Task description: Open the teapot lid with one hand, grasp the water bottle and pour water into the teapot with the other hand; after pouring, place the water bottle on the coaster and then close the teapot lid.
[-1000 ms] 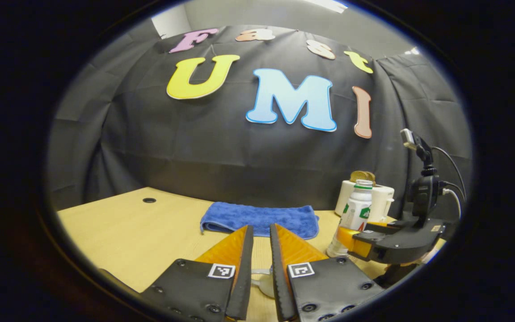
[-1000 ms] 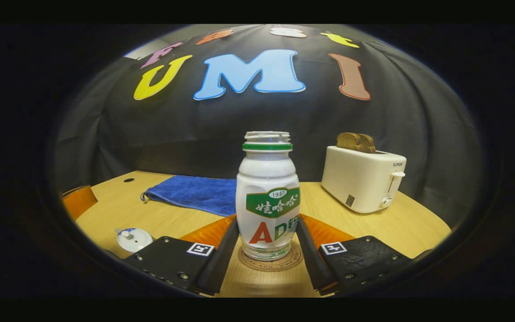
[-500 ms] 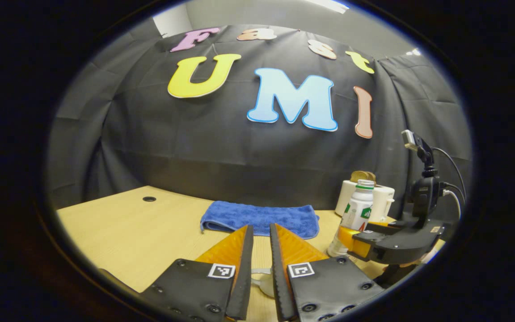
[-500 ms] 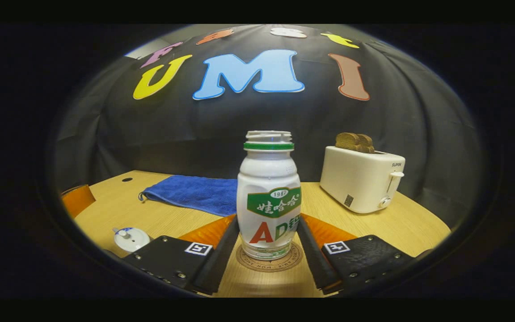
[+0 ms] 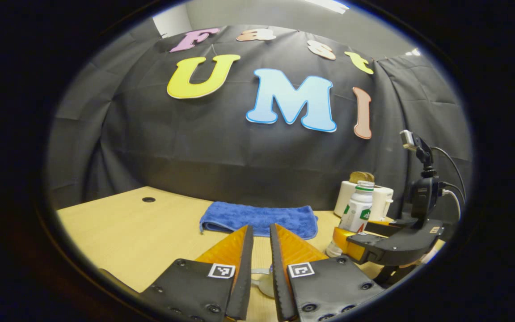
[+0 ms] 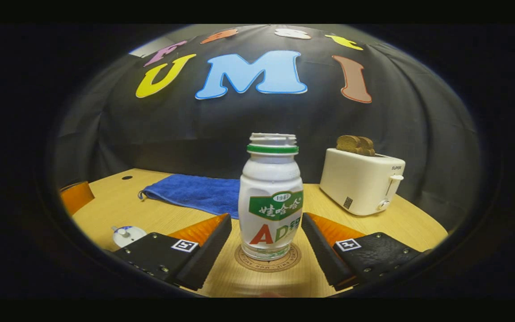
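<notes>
Flanking water bottle (image 6: 271, 197): blue towel (image 6: 195, 193), toaster (image 6: 361, 180)

1. One white plastic water bottle (image 6: 271, 197) with a green neck ring and no cap.
2. One round brown coaster (image 6: 268, 263).
3. One small white ceramic teapot lid (image 6: 125, 235) with a knob.
4. One folded blue cloth towel (image 6: 195, 193).
5. One cream-white toaster (image 6: 361, 181).
6. Two brown bread slices (image 6: 355, 144) at least, in its top.
7. One light wooden table (image 6: 159, 214).
</notes>
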Motion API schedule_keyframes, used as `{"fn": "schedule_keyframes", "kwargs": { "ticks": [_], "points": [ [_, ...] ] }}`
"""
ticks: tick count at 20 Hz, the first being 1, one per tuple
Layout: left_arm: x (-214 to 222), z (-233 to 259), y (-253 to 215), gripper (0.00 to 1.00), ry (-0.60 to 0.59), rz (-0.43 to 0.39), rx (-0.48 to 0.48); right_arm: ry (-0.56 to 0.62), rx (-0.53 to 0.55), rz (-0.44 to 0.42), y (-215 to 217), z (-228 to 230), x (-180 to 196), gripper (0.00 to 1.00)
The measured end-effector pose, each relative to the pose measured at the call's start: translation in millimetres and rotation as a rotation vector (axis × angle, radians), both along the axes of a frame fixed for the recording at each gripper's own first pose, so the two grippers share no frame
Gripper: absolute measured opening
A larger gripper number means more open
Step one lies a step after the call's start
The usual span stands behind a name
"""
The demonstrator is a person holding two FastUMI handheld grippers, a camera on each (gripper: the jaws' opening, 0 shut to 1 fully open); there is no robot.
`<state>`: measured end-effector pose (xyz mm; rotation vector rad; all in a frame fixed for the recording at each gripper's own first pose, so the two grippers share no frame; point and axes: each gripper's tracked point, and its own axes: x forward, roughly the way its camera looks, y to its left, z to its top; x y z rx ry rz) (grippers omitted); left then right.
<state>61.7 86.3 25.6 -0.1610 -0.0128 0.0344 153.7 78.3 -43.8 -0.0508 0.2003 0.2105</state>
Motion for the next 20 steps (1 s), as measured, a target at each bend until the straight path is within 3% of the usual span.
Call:
{"fn": "schedule_keyframes", "kwargs": {
  "ticks": [7,20],
  "points": [
    [-16.1,12.5,-20.2,0.27,-0.027,-0.046,0.001,-0.056,0.028,-0.014,-13.4,23.4,-29.3,0.96],
    [-106.6,-8.4,-67.8,0.27,-0.003,-0.079,0.045,-0.188,0.058,0.006,-21.0,49.1,-162.5,0.96]
  ]
}}
